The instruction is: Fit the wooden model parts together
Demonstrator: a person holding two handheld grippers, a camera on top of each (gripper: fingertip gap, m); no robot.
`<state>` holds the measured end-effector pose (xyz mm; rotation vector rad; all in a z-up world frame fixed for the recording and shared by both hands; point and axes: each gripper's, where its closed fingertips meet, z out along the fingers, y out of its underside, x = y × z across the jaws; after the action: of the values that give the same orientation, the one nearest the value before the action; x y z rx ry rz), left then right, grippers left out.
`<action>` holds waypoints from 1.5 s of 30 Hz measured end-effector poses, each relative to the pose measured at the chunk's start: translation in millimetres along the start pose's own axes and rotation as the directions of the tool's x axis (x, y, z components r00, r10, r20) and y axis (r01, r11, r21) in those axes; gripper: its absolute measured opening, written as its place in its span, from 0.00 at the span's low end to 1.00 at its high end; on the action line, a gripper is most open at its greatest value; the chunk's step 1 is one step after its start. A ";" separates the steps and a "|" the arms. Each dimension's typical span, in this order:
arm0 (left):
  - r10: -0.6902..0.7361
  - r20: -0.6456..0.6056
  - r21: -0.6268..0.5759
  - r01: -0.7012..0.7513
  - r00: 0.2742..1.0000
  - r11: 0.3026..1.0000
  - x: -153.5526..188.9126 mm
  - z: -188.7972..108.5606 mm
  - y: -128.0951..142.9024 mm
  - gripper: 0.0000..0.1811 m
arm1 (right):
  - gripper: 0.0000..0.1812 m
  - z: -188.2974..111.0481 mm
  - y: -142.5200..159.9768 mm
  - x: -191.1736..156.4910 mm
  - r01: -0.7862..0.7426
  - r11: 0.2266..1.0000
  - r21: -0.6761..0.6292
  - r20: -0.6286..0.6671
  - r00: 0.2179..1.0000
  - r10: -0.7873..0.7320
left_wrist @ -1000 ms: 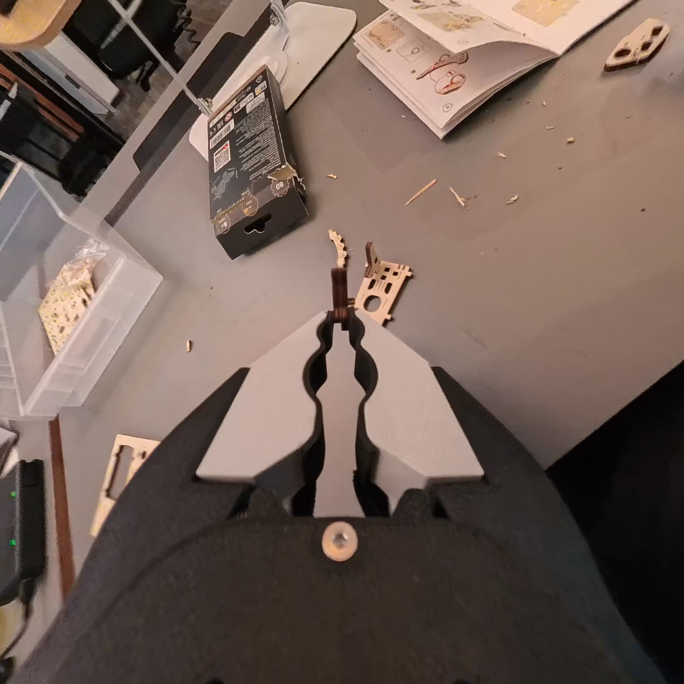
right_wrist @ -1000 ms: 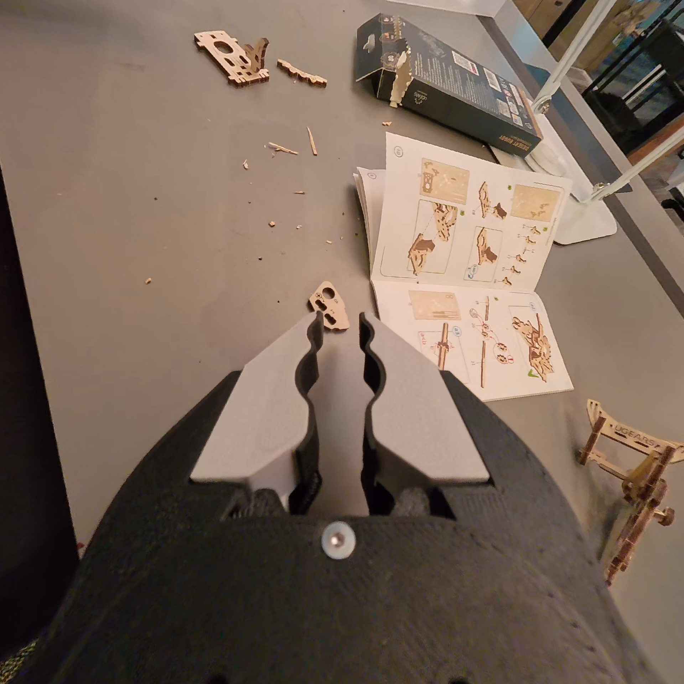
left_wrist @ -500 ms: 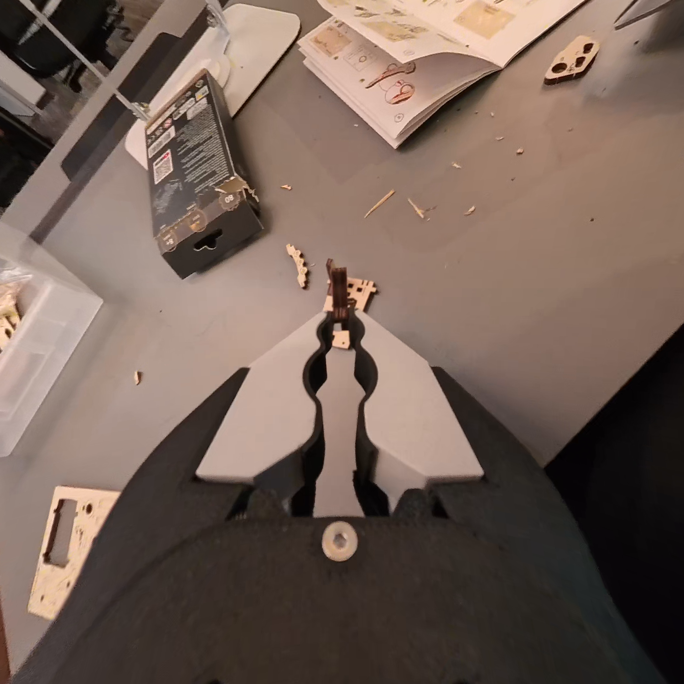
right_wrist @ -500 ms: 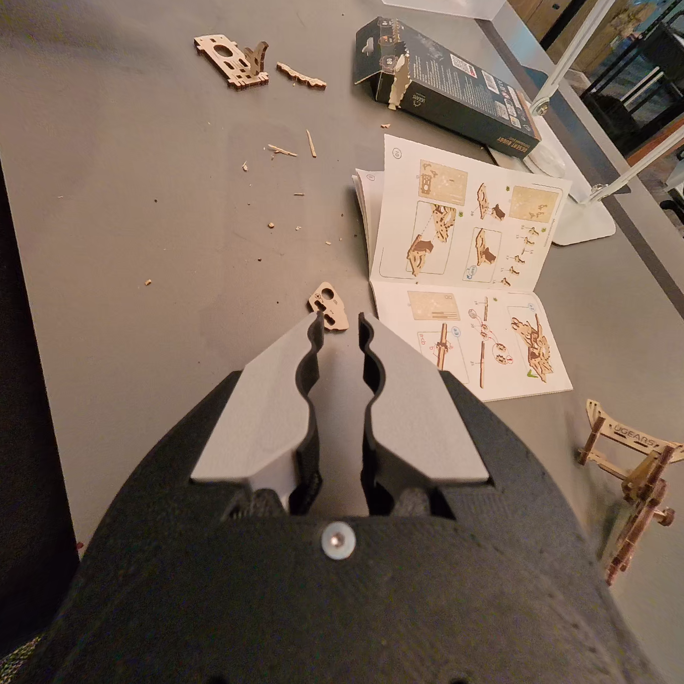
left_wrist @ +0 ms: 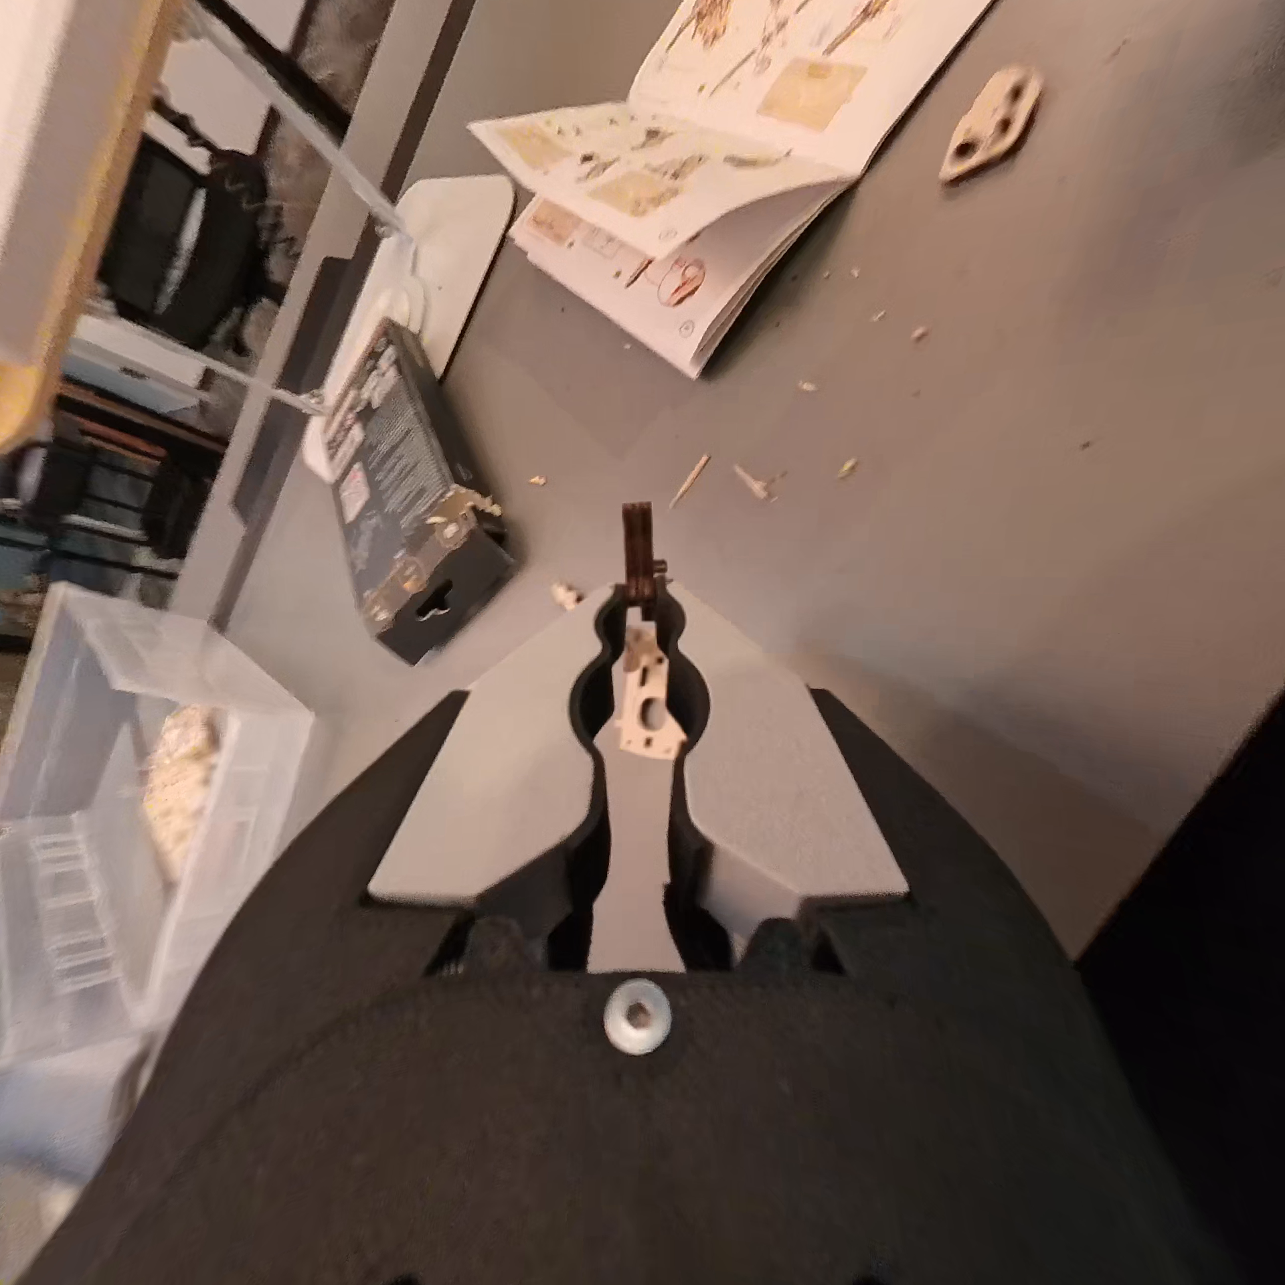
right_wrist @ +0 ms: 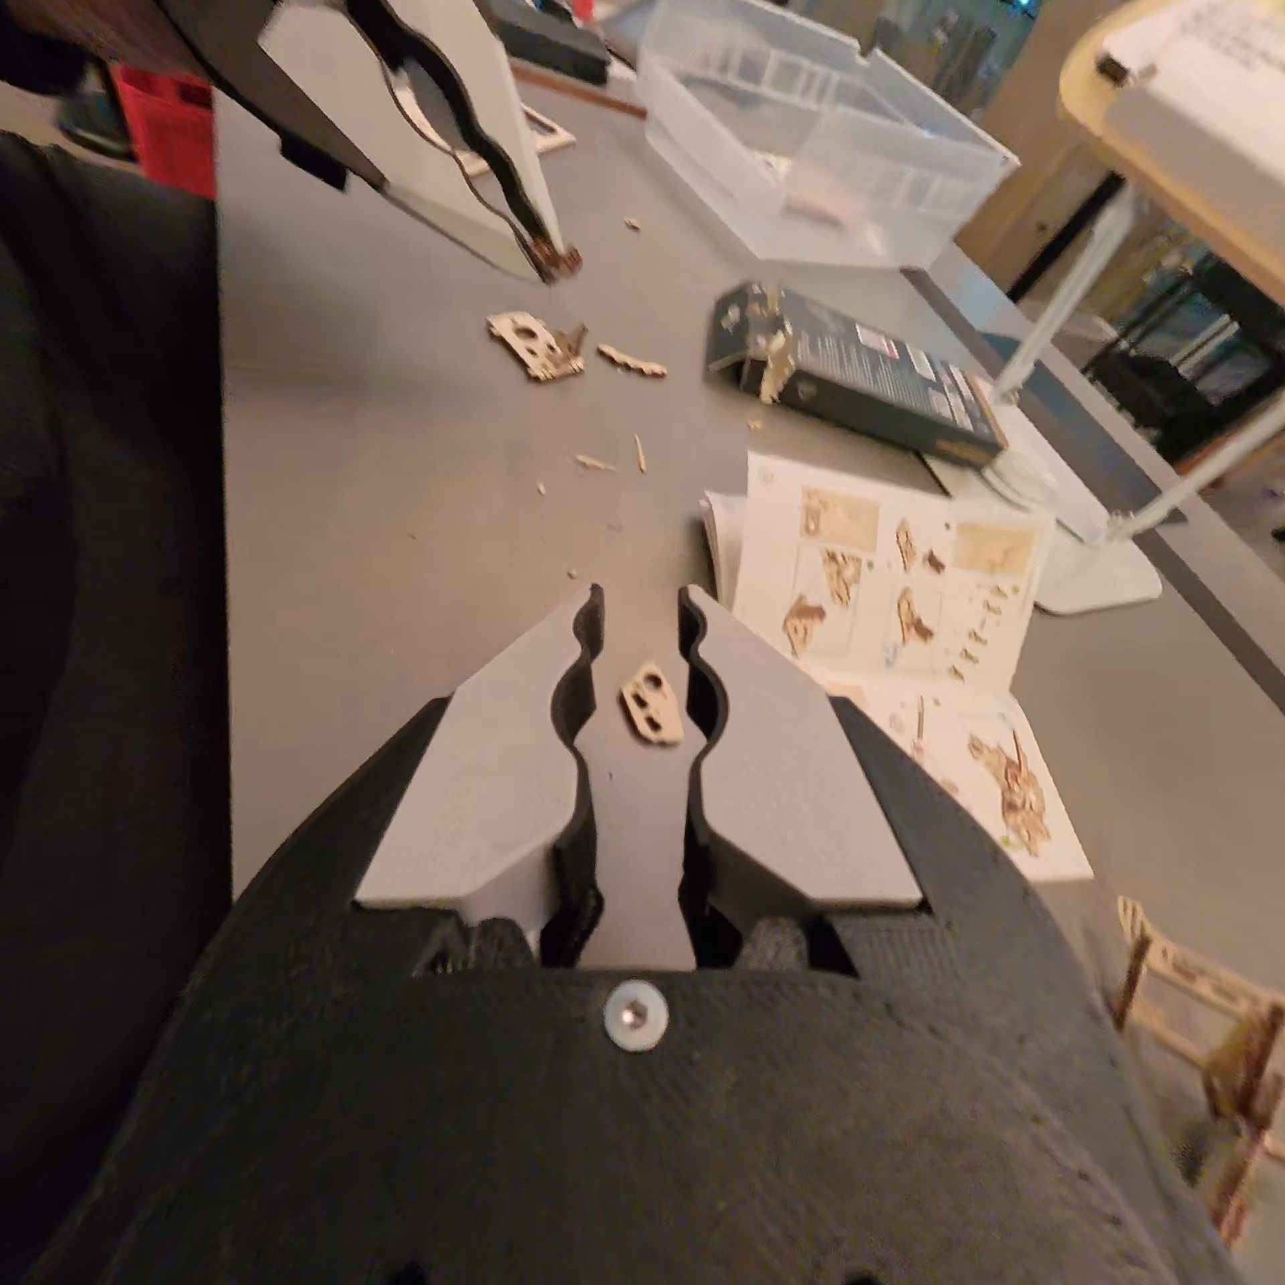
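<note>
My left gripper (left_wrist: 641, 591) is shut on a small dark wooden part (left_wrist: 640, 549) that sticks up past its tips. It hangs above a flat pale wooden plate with holes (left_wrist: 650, 702), seen through the finger gap. The right wrist view shows the left gripper (right_wrist: 553, 261) at upper left, above that plate (right_wrist: 539, 344) and a toothed strip (right_wrist: 631, 360). My right gripper (right_wrist: 640, 598) is open and empty. A small oval wooden part with two holes (right_wrist: 651, 702) lies on the table between its fingers. This oval part also shows in the left wrist view (left_wrist: 991, 125).
A black box (right_wrist: 855, 379), an open instruction booklet (right_wrist: 890, 626) and a white lamp base (right_wrist: 1085, 556) lie to the right. A clear plastic bin (right_wrist: 813, 160) stands at the back. A partly built wooden model (right_wrist: 1196, 1008) stands at the near right. Wood splinters (right_wrist: 612, 462) dot the grey table (right_wrist: 389, 487). My hands' fingertips stand some 15 cm from each other.
My left gripper has lifted and tilted with the dark part, and is now over the plate. My right gripper has moved forward over the oval part and tilted up, bringing the left gripper into its view.
</note>
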<state>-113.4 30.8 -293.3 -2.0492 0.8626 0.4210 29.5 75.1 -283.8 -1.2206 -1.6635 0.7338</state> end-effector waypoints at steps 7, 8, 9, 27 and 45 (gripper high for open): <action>-0.294 -0.360 0.162 0.370 0.885 0.915 20.0 -13.6 -51.8 0.03 | 0.15 34.5 -61.4 -18.5 -0.017 0.991 0.129 0.252 0.967 -0.016; -0.310 -0.417 0.157 0.404 0.854 0.901 23.5 -16.0 -57.2 0.03 | 0.16 39.4 -65.2 -20.6 -0.013 0.991 0.136 0.294 0.955 -0.028; -0.323 -0.444 0.155 0.427 0.836 0.891 23.7 -17.3 -61.2 0.03 | 0.16 43.0 -69.3 -23.8 -0.011 0.988 0.154 0.339 0.940 -0.042; -0.152 -0.553 0.237 0.330 0.819 0.914 36.6 -37.1 -88.0 0.03 | 0.09 37.5 -87.7 -39.6 -0.256 0.934 0.250 0.690 0.724 0.014; -0.162 -0.560 0.193 0.318 0.813 0.928 37.6 -35.1 -87.4 0.03 | 0.07 32.9 -87.7 -35.5 -0.371 0.896 0.245 0.748 0.660 0.068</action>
<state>-25.5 21.3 -243.5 -1.9940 0.8998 -0.4270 -32.1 14.3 -233.5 -0.8918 -1.8534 1.8059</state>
